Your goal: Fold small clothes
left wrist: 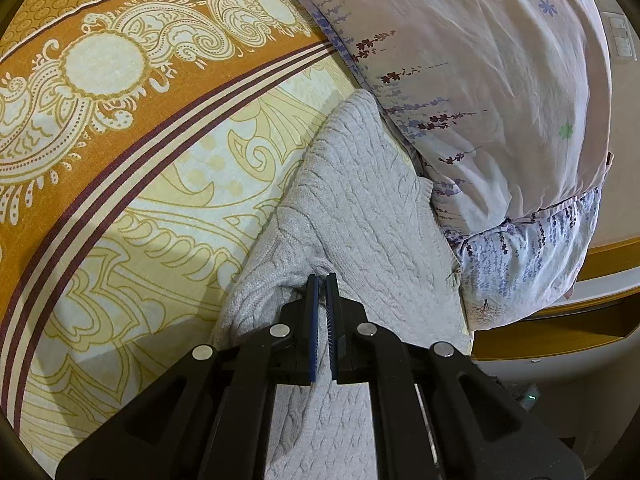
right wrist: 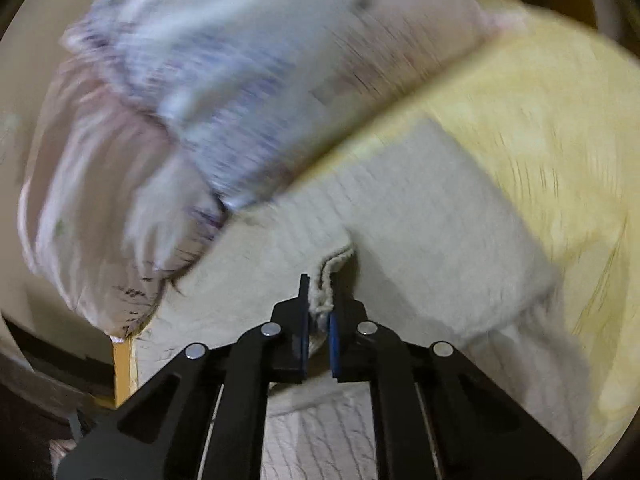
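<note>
A small pale grey cable-knit sweater (left wrist: 360, 200) lies on the patterned bedsheet (left wrist: 168, 208), against the pillows. My left gripper (left wrist: 322, 280) is shut on a fold of the sweater near its middle; the knit bunches at the tips. In the right wrist view, which is motion-blurred, the sweater (right wrist: 420, 220) lies partly folded, and my right gripper (right wrist: 320, 292) is shut on a ribbed edge of it that sticks up between the pads.
Two floral pillows (left wrist: 480, 80) are stacked to the right of the sweater, also in the right wrist view (right wrist: 200, 100). A wooden headboard ledge (left wrist: 560, 320) runs behind them. The sheet's orange border (left wrist: 100, 60) lies to the far left.
</note>
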`<state>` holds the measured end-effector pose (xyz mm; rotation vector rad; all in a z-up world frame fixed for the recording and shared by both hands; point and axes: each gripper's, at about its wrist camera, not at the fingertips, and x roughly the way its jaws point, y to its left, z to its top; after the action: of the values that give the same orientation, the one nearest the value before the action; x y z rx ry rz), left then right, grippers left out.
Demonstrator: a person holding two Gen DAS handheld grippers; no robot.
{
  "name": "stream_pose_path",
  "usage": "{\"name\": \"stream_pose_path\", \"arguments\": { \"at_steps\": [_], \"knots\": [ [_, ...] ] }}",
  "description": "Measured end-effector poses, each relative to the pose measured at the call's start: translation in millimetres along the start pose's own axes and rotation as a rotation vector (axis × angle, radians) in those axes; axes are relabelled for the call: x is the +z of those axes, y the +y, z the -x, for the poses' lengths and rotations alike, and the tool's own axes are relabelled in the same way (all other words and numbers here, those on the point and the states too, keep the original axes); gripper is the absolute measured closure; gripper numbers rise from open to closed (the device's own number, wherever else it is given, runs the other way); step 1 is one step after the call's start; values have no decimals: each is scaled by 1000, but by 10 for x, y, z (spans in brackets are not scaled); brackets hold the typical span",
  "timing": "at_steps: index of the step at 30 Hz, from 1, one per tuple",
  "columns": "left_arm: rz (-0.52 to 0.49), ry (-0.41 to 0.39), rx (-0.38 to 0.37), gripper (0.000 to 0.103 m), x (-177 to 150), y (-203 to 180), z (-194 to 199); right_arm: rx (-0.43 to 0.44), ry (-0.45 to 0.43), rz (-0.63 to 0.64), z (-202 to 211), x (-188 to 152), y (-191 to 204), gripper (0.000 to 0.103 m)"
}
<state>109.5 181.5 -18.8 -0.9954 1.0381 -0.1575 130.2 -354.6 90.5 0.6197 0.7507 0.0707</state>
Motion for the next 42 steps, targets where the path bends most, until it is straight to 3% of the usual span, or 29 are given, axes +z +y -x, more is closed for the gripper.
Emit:
{"name": "stream_pose_path", "arguments": {
  "at_steps": [3,5,7,11,14,16,19,21,23,25,33,42],
  "knots": [
    [-1,0,0,97,2,1,-1,-11,-28,79,88,34,99,96],
    [-2,-1,-1,97,4,7,-2,-71,10,88,23,6,24,96],
    [-2,0,-1,97,3,6,-3,-163,102,75,-173,-78,-115,96],
    [-12,8,1,97,16,-5,-3,-178,102,106,-202,-142,-75,93],
    [-48,22,8,95,5,-67,34,-129,114,91,-109,-100,-82,81],
    [-101,25,22,92,-31,-126,112,-96,84,83,80,-65,-140,57],
    [-189,22,24,89,-112,-166,274,-51,73,80,333,-36,-286,48],
    [-237,26,28,81,-172,-153,386,-23,91,71,459,-36,-411,46],
    [-273,39,33,66,-240,-98,506,7,141,46,568,-48,-608,45],
    [-290,57,18,62,-301,-24,608,28,183,29,633,-76,-771,45],
    [-281,136,-2,62,-540,205,712,46,295,-36,824,-265,-1248,46],
    [-230,206,-67,62,-890,306,704,199,440,-89,800,-585,-1336,54]
  ]
}}
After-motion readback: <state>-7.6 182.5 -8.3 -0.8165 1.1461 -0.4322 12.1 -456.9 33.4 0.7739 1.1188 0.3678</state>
